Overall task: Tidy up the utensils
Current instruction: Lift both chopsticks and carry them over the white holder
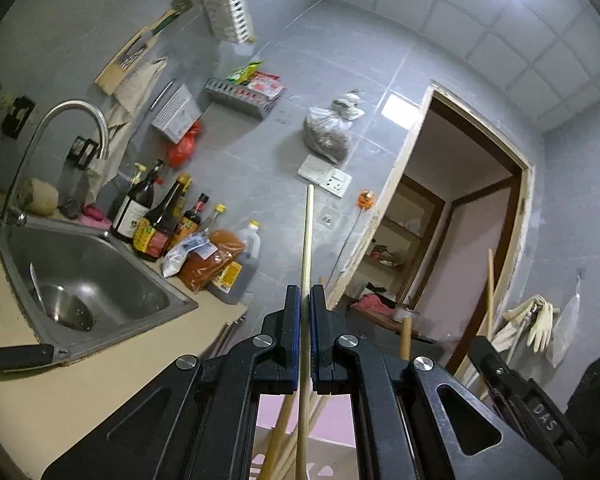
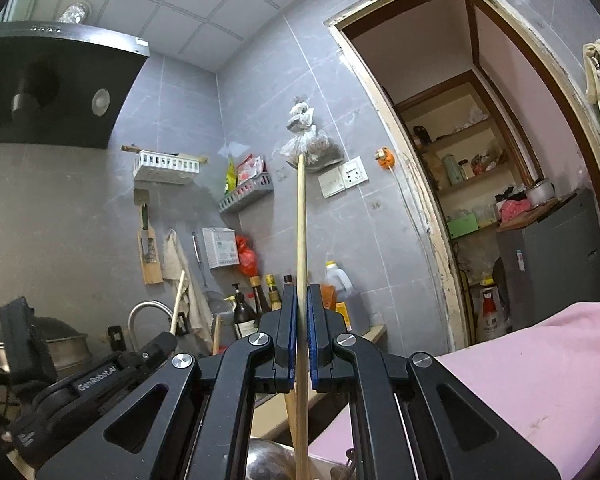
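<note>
your left gripper [image 1: 305,300] is clenched on one chopstick [image 1: 307,236], raised right of the sink [image 1: 100,276]; your right gripper [image 2: 302,300] grasps another chopstick [image 2: 301,224], likewise upright.

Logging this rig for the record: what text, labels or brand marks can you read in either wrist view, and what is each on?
"GenRobot.AI": black body of the left gripper, seen from the right wrist view.
"DAS": black body of the right gripper, seen from the left wrist view; possibly only part of a word.
Labels on the dark glass sauce bottles beside the steel sink: too small to read.
White wall socket plate: no legible marking.
</note>
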